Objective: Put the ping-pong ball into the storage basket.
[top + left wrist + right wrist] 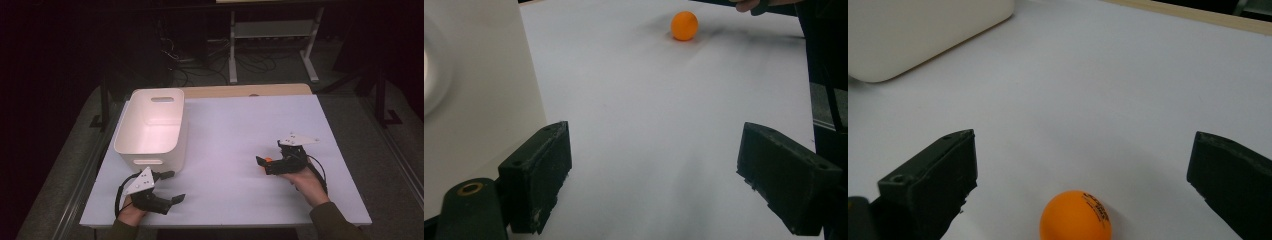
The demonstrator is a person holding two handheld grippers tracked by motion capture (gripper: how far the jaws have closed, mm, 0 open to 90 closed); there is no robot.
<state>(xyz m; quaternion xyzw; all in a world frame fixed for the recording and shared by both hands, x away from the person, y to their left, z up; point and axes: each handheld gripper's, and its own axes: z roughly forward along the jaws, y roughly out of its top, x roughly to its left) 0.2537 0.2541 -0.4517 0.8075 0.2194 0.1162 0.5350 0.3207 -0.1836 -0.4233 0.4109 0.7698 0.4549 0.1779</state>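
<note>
While the left gripper [170,186] gapes, the spread right gripper [1083,165] straddles the orange ball [1076,216].

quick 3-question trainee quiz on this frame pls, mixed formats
1. True or false: the orange ball is clamped tight between the right gripper fingers.
2. Which gripper is nearer the white bin? A) left gripper B) right gripper C) both equally near
3. Fill in: the ball rests on the ___ table surface.

Key
1. False: the ball sits on the table between wide-open fingers, touching neither.
2. A: the left gripper sits just in front of the bin, also open.
3. white
</note>
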